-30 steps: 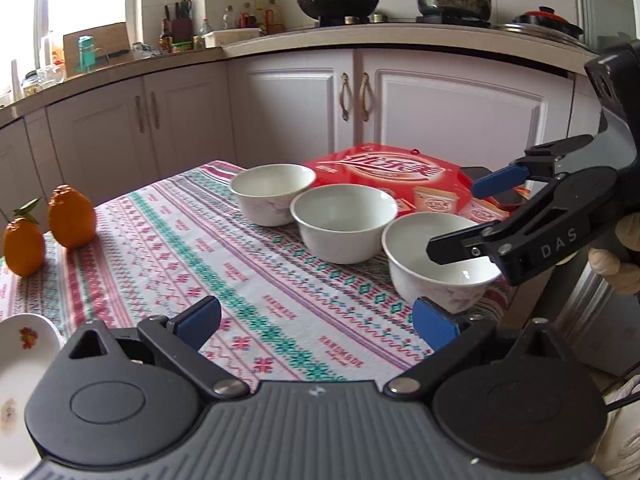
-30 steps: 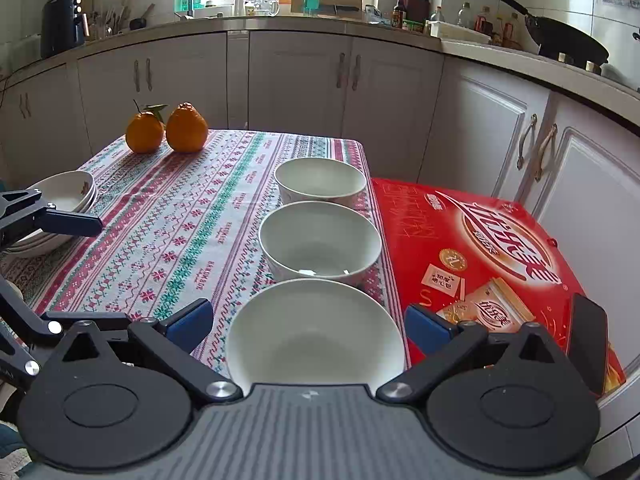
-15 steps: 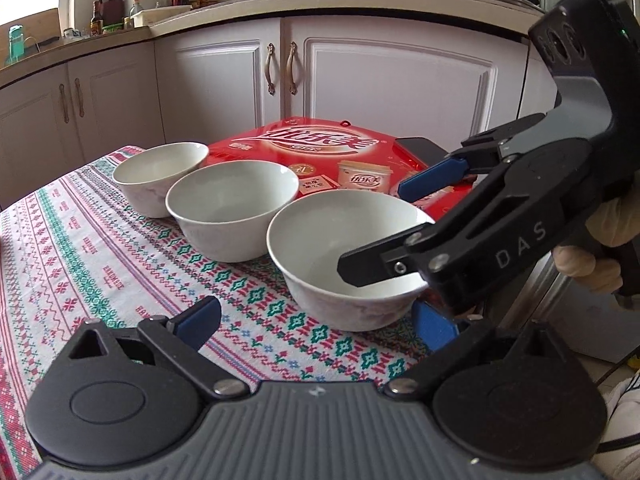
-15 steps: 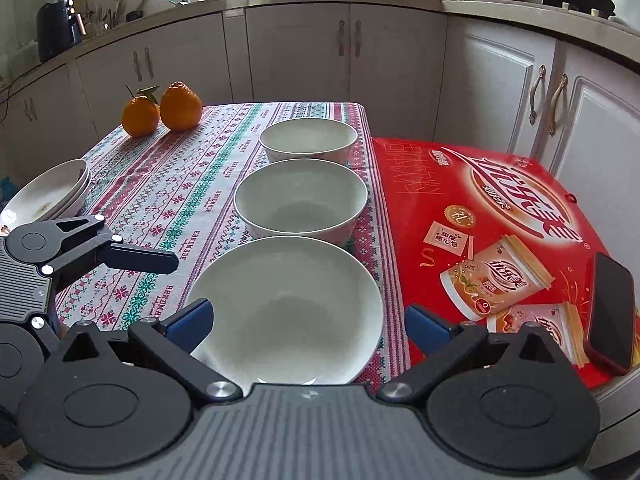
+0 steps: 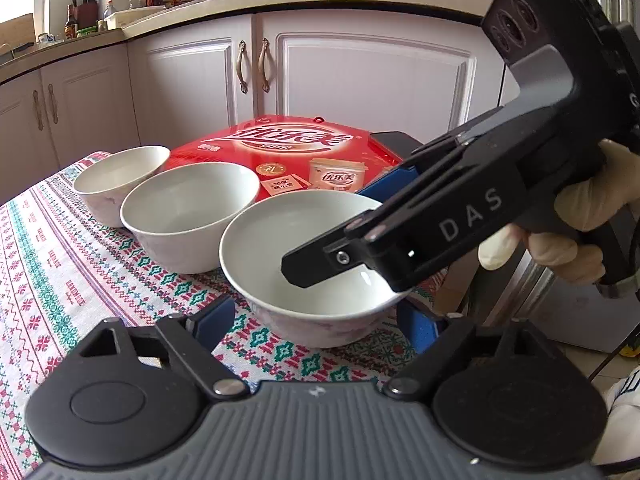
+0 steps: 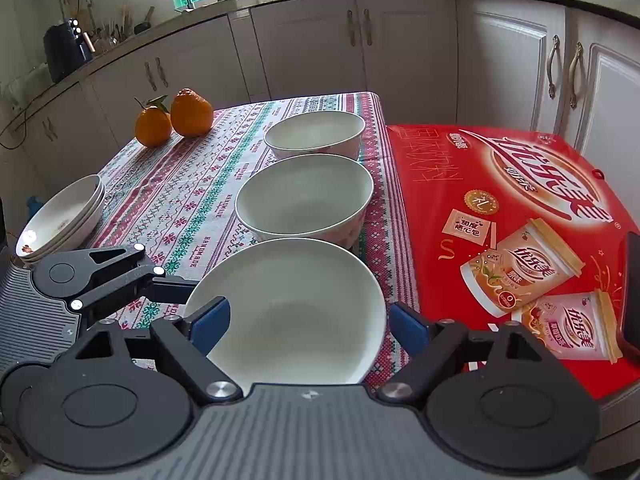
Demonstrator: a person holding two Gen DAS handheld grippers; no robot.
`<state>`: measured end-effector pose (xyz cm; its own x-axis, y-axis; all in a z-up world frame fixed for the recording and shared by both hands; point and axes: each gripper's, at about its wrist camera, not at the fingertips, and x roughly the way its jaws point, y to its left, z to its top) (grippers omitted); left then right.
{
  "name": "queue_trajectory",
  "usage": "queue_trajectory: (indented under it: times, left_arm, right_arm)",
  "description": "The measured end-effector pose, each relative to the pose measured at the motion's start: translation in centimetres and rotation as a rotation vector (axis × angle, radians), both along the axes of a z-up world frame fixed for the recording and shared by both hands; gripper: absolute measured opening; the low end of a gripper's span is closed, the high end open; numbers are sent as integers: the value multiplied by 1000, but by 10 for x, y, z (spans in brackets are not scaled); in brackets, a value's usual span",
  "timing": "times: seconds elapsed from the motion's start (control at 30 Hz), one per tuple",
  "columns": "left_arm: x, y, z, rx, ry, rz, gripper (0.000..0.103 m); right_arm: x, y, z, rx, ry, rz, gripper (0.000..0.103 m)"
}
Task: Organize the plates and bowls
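The right gripper is standing with its blue pads apart, straddling the nearest bowl at 6 o'clock in its view; whether they are touching the rim cannot be told. The left gripper is also gaping wide, facing the same bowl. Two more bowls are lining up toward 12 o'clock on the patterned tablecloth, beside a red box. Stacked plates are sitting at 9 o'clock, oranges beyond, white cabinets behind. The bowls are looking plain, white, glossy.

Both wrist cameras sit low and close, seemingly facing crosswise, sharing the nearest bowl.
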<state>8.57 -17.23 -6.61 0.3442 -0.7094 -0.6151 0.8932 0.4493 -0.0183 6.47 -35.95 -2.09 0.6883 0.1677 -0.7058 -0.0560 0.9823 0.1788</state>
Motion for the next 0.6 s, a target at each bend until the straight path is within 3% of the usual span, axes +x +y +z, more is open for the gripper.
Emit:
queue_trajectory:
  times: [0.17, 0.6]
  left_arm:
    - [0, -1, 0, -6, 2, -7, 83]
    - [-3, 6, 9, 6, 3, 6, 83]
  right_arm:
    - [3, -5, -2, 38, 18, 15, 81]
    - [0, 6, 7, 29, 10, 38, 81]
